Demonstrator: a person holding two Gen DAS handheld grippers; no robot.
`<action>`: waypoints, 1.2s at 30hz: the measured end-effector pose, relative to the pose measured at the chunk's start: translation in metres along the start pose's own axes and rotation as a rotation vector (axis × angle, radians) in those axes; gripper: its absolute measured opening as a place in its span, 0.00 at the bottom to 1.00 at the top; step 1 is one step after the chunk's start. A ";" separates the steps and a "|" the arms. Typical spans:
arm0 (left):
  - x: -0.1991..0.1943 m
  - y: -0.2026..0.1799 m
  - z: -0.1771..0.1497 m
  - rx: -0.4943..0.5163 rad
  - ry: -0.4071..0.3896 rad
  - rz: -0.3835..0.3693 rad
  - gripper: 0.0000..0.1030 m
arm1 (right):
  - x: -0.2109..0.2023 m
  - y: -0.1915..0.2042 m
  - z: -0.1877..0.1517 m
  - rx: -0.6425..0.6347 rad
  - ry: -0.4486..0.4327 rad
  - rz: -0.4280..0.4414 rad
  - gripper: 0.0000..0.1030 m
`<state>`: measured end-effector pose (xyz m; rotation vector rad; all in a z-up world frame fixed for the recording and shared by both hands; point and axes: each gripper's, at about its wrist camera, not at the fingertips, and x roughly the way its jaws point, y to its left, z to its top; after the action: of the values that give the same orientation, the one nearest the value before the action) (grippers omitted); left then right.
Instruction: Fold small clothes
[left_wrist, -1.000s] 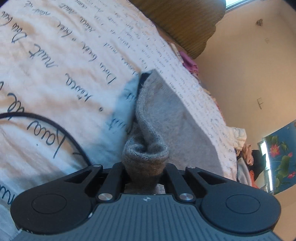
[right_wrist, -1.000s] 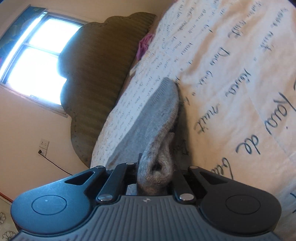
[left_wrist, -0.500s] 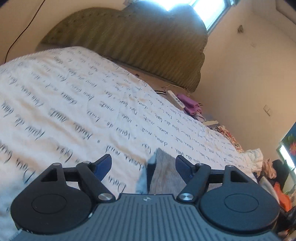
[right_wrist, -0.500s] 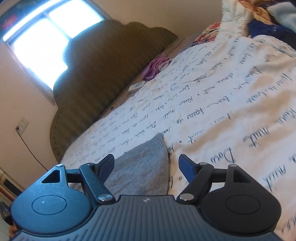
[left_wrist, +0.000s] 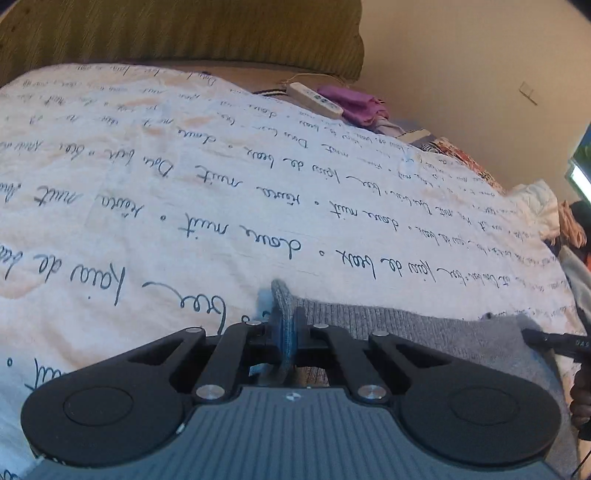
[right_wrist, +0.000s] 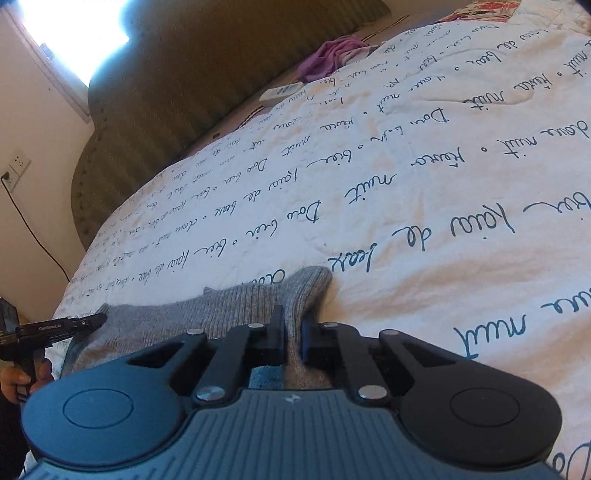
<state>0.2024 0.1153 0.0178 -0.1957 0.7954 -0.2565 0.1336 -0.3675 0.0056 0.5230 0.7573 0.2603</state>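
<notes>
The white quilted bedspread (left_wrist: 155, 206) carries looping dark script, upside down here, with "nuit" and "de" legible; the other tool's arm in the right view bears small white lettering, roughly "GenRobot.AI"; a grey ribbed-knit garment (right_wrist: 177, 314) lies flat across the bedspread near the cameras; the left gripper (left_wrist: 286, 332) has just closed and pinches its one corner; the right gripper (right_wrist: 293, 332) has just closed on the other; a ribbed olive headboard (right_wrist: 177, 96) rises behind.

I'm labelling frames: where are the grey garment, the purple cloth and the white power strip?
grey garment (left_wrist: 424, 332): left wrist view, flat knit part.
purple cloth (left_wrist: 356, 103): left wrist view, middle of the bundle.
white power strip (left_wrist: 314, 99): left wrist view, top face.
</notes>
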 end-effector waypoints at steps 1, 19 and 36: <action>-0.005 -0.005 0.000 0.029 -0.038 0.023 0.03 | -0.007 0.000 0.000 0.005 -0.026 0.006 0.06; -0.078 -0.028 -0.009 0.085 -0.277 0.119 0.65 | -0.056 0.036 -0.004 -0.078 -0.242 -0.144 0.44; 0.014 -0.062 -0.036 0.239 -0.080 0.188 0.72 | 0.032 0.086 -0.043 -0.383 -0.099 -0.230 0.54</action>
<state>0.1763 0.0490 -0.0001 0.0934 0.6917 -0.1635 0.1223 -0.2673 0.0072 0.0838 0.6438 0.1585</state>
